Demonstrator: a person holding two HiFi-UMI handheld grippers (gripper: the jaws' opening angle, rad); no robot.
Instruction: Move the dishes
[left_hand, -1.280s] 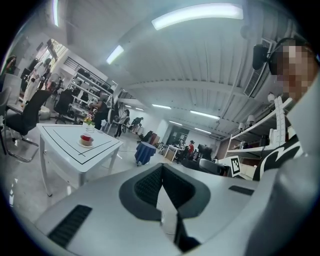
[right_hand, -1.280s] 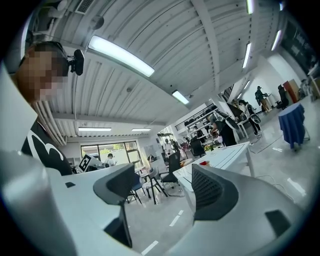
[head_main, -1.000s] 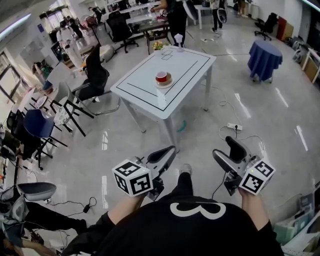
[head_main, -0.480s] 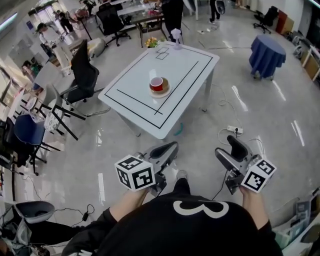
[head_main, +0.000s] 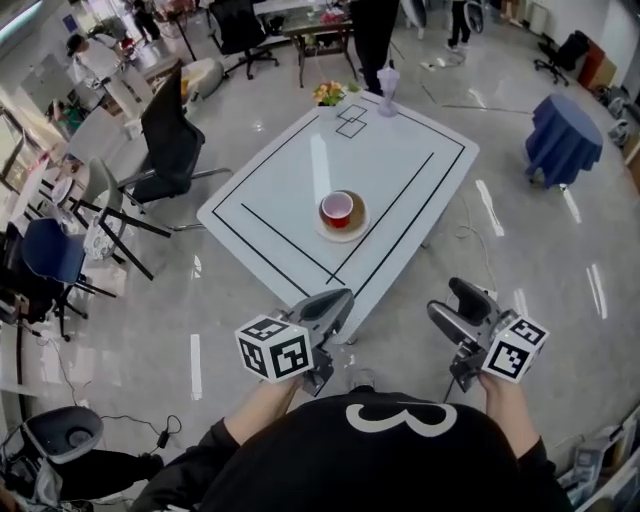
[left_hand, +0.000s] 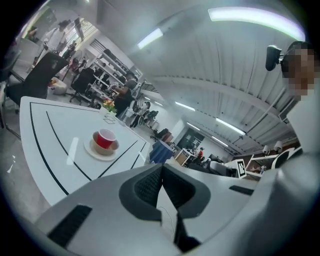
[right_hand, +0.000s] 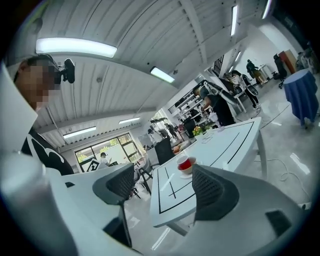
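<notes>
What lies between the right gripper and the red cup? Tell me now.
Between the right gripper and the red cup: only floor, then the white table's bare top crossed by black lines, per the head view.

the person wears a black top (head_main: 300, 470) with a white curling mark (head_main: 392, 418) on it. the left gripper (head_main: 335, 303) and right gripper (head_main: 452, 302) are pale grey plastic, each bearing a white cube (head_main: 274, 350) of black square markers and dark ribbed pads (right_hand: 212, 192).
</notes>
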